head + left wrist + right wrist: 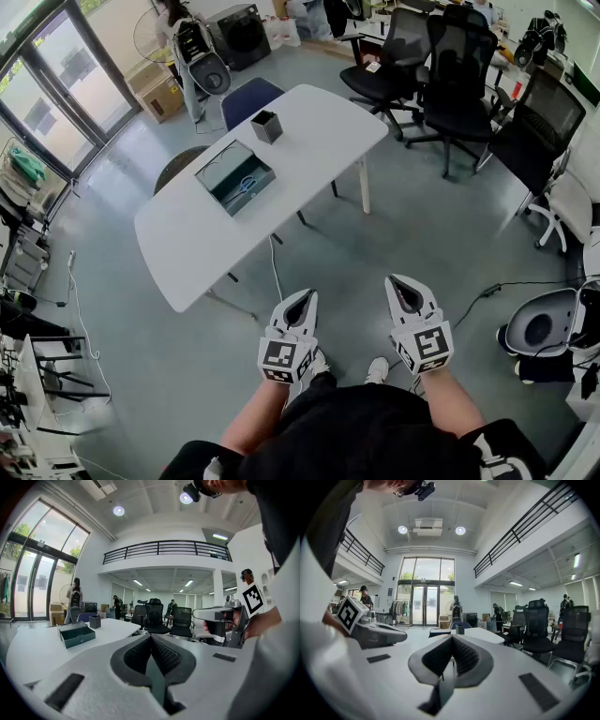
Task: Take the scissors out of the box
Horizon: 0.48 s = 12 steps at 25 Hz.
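Note:
A dark green open box (235, 177) lies on the white table (187, 234), with blue-handled scissors (247, 184) inside it. The same box (75, 634) shows at the left of the left gripper view; the scissors are hidden there. My left gripper (304, 298) and right gripper (397, 283) are held close to my body, well short of the table. Both have their jaws together with nothing between them. In the right gripper view the left gripper (370, 632) shows at the left.
A small dark pen holder (266, 125) stands on the table beyond the box. Black office chairs (450, 75) stand at the back right, a blue chair (246, 97) behind the table. A cable (274, 267) runs over the grey floor. People stand by the glass doors.

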Tool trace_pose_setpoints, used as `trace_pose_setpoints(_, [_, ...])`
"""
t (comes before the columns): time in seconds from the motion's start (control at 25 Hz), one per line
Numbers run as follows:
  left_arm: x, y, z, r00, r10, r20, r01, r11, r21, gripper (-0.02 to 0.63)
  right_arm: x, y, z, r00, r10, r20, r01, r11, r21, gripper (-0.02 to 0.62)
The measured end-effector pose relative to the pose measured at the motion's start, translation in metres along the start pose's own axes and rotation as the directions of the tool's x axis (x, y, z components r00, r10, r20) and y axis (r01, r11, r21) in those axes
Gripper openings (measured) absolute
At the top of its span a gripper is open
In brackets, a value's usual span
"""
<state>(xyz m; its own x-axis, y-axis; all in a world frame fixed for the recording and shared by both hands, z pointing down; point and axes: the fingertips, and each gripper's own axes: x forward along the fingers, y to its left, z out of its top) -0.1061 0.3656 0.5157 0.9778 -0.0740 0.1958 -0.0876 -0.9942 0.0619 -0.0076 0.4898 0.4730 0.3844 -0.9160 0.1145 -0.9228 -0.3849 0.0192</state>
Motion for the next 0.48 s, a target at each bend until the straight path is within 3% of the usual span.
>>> trace_pose_setpoints(0.48, [-0.011,0.015,0.005,1.000,-0.002,0.005,0.002,1.000,0.011,0.008,0.007,0.012,0.003,1.000,-0.017,0.015,0.016,0.999,0.033,0.005])
